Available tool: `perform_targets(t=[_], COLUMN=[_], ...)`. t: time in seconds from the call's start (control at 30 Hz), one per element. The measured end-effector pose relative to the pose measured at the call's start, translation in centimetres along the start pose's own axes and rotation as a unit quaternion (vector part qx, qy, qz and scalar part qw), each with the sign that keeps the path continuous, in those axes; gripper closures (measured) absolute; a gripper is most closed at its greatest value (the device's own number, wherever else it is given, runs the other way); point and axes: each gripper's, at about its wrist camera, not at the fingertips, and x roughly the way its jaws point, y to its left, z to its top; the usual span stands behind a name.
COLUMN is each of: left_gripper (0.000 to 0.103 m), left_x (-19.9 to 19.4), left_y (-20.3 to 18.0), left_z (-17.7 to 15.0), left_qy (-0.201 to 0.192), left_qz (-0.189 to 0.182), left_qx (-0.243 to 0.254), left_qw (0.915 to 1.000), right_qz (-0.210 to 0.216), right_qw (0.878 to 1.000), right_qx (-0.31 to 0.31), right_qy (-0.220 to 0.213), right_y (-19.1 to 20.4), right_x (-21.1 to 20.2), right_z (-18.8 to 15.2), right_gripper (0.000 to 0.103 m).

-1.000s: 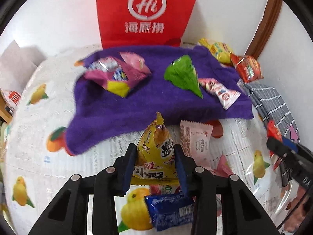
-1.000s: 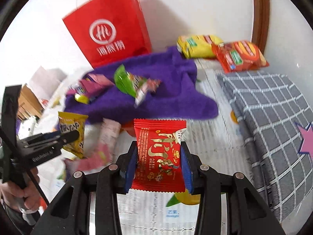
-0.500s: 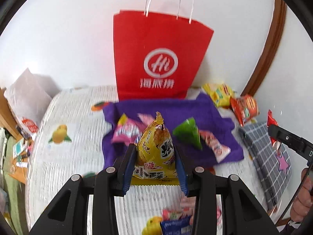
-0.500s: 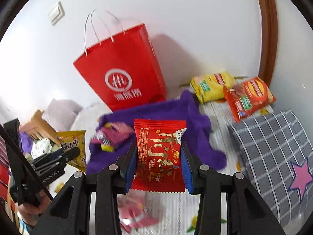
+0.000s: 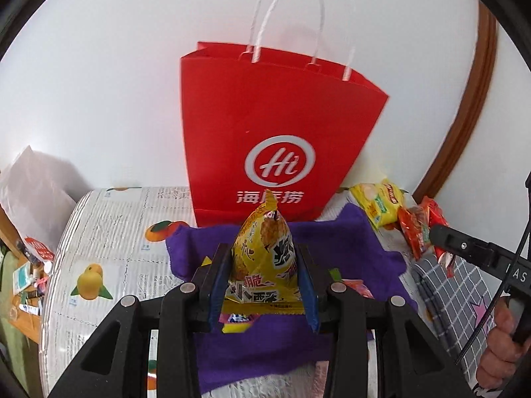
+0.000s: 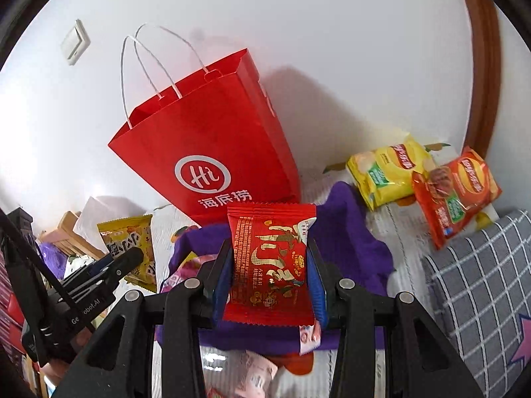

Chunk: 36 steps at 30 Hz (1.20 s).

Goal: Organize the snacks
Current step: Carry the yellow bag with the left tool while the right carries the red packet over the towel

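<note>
My left gripper is shut on a yellow snack packet and holds it in the air in front of the red paper bag. My right gripper is shut on a red snack packet, also raised, to the right of the bag. The bag stands open against the wall behind a purple cloth. The left gripper with its yellow packet shows at the left of the right wrist view.
Yellow and orange chip bags lie at the back right by the wall. A grey checked cloth lies on the right. Small packets lie on the fruit-print tablecloth below the grippers.
Both grippers have risen from the table with their packets and now face the red bag's upper part; the table's snacks have dropped low in both views.
</note>
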Motion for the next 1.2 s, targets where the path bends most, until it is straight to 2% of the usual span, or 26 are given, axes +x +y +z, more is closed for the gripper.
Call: perform_targets(t=[0.23, 0.37, 0.63, 1.2], left_gripper=[0.066, 0.066, 0.066, 0.065], left_x=[1.5, 2.2, 2.9, 3.6], left_y=[0.1, -0.5, -0.3, -1.3], left_z=[-0.4, -0.8, -1.0, -1.4], left_qy=[0.019, 0.025, 0.034, 0.039], left_qz=[-0.009, -0.002, -0.003, 0.003], left_qx=[-0.004, 0.008, 0.000, 0.013], left_qw=[0.9998, 0.9997, 0.9994, 0.9991], right_qz=[0.001, -0.006, -0.005, -0.006], right_qw=[0.999, 0.999, 0.998, 0.998], right_qx=[-0.007, 0.002, 0.015, 0.025], right_qy=[0.037, 0.043, 0.056, 0.051], right_y=[-0.3, -1.0, -2.2, -2.9], right_x=[3.1, 3.8, 4.5, 4.0], right_z=[-0.4, -0.4, -0.5, -0.4], right_gripper=[0.062, 0.062, 0.062, 0.062])
